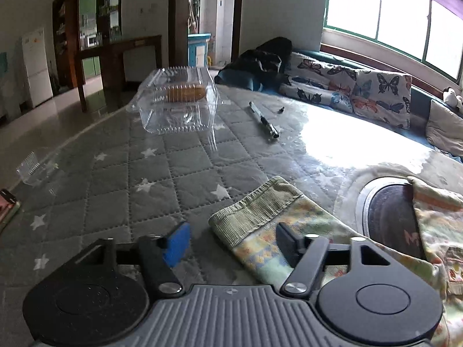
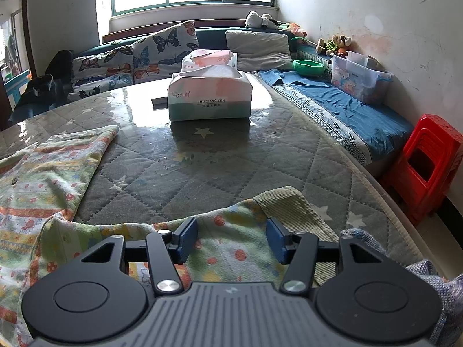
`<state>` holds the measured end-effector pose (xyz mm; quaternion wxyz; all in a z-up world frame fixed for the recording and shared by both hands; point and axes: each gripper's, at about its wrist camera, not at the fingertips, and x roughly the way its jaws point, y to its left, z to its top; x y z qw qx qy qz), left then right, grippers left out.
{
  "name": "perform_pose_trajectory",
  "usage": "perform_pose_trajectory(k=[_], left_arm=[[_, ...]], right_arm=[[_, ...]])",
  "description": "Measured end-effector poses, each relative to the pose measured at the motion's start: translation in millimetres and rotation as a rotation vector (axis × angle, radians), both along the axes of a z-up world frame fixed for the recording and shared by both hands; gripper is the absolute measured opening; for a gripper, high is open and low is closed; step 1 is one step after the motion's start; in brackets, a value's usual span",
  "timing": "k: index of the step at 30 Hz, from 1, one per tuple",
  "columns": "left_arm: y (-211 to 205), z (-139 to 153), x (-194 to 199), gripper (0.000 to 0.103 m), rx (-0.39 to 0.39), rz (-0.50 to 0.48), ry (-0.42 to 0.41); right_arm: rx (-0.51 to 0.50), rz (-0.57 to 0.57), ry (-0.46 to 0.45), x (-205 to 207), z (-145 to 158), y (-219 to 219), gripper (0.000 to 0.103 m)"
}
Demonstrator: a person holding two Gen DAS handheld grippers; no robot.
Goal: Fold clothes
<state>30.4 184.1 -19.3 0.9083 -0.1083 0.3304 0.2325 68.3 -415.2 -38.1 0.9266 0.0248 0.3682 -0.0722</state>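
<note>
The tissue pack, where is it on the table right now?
In the right wrist view the tissue pack stands at the far middle of the quilted table, in front of the butterfly cushions and beyond the patterned garment.

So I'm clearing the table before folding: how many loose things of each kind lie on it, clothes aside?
Clear plastic boxes: 1
Tissue packs: 2
Pens: 1
Pen caps: 1
Total: 5

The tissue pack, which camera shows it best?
The right wrist view: the tissue pack stands whole at the table's middle, printed front facing the camera. The left wrist view does not show it at all.
</note>
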Motion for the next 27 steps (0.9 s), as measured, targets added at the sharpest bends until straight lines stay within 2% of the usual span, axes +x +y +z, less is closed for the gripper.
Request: perform_pose_trajectory(k=[1, 2, 4, 6, 8, 14, 19, 22, 23, 24, 26, 27], left_arm=[[2, -2, 3, 0.043, -0.004, -0.003, 0.005], [3, -4, 4, 0.03, -0.004, -0.004, 0.008], [4, -7, 5, 0.022, -0.004, -0.009, 0.011], [3, -7, 2, 0.01, 0.0, -0.025, 0.01], [3, -5, -4, 0.007, -0.005, -0.013, 0.016], [6, -1, -45, 0.006, -0.033, 0.049, 0.023], [11, 0, -50, 0.01, -0.045, 0.047, 0.032], [6, 5, -44, 0.013, -0.019, 0.04, 0.032], [3, 8, -43, 0.019, -0.008, 0.037, 0.029], [0, 11, -43, 0.033, -0.004, 0.032, 0.024], [-6, 18, -45, 0.049, 0.003, 0.011, 0.01], [-10, 22, -45, 0.053, 0.005, -0.004, 0.002]], right_arm=[[0.0, 0.001, 0.0, 0, 0, 0, 0.054], [-0.001, 0.001, 0.0, 0, 0, 0, 0.054], [-0.001, 0.002, 0.0, 0, 0, 0, 0.054], [-0.002, 0.003, 0.0, 0, 0, 0, 0.054], [-0.002, 0.007, -0.001, 0, 0, -1, 0.054], [-0.006, 0.026, -0.008, 1, -1, -2, 0.055], [-0.007, 0.039, 0.002, 3, 3, 3, 0.054], [0.003, 0.106, -0.006, -8, 12, 16, 0.053], [0.006, 0.128, -0.009, -12, 15, 21, 0.053], [0.009, 0.15, -0.012, -16, 19, 26, 0.053], [0.018, 0.225, -0.015, -24, 26, 41, 0.052], [0.024, 0.272, -0.016, -29, 30, 50, 0.052]])
